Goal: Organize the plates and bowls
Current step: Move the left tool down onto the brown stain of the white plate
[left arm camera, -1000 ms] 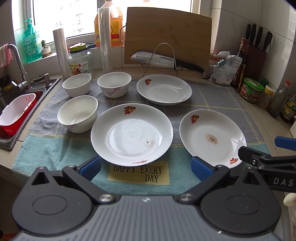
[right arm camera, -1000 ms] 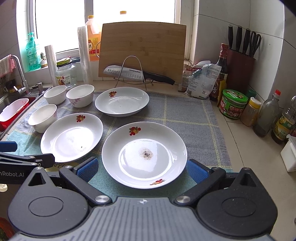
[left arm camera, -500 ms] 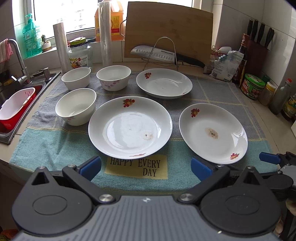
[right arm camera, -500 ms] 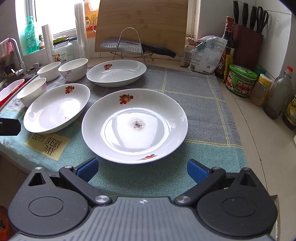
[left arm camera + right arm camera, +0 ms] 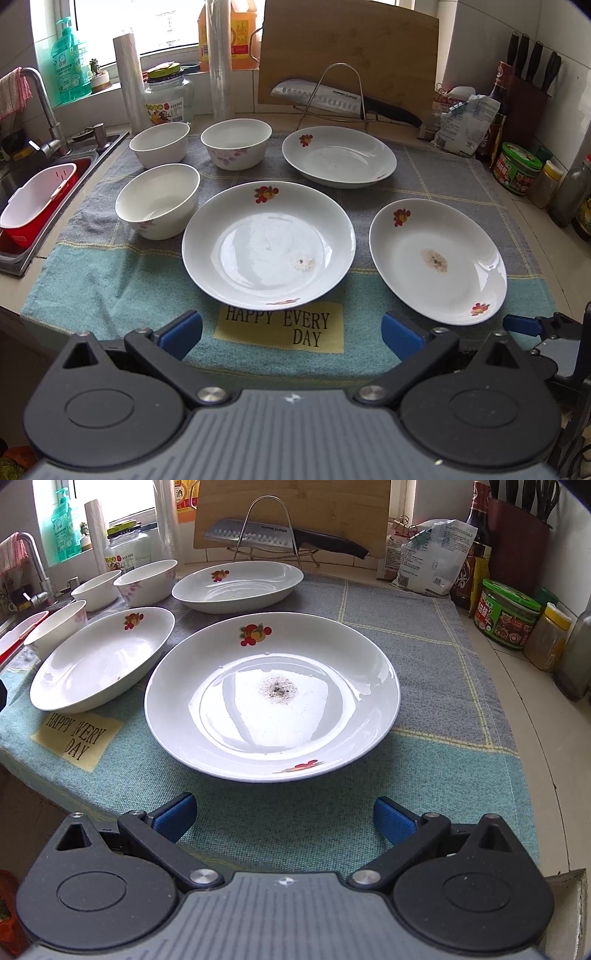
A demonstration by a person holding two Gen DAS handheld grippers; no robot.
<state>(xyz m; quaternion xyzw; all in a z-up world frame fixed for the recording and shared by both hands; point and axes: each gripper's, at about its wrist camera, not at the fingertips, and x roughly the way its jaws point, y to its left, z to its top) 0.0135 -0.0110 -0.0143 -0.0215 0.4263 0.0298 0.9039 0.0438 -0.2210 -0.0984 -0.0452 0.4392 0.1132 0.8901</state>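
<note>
Teal mat point(image 5: 332, 823), plate point(image 5: 272, 701) just beyond open right claw point(image 5: 284, 814)

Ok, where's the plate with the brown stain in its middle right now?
In the left wrist view the stained plate lies front right on the towel, beside the middle plate. In the right wrist view it sits just ahead of the right gripper's open jaws.

Three white plates point(image 5: 269, 245) point(image 5: 437, 260) point(image 5: 339, 156) with red fruit motifs, upright on cloth, apart; two near ones carry a brownish speck patch. Three white bowls point(image 5: 158, 201) point(image 5: 159, 144) point(image 5: 236, 143) clustered left, upright, empty, faint pink floral print.
</note>
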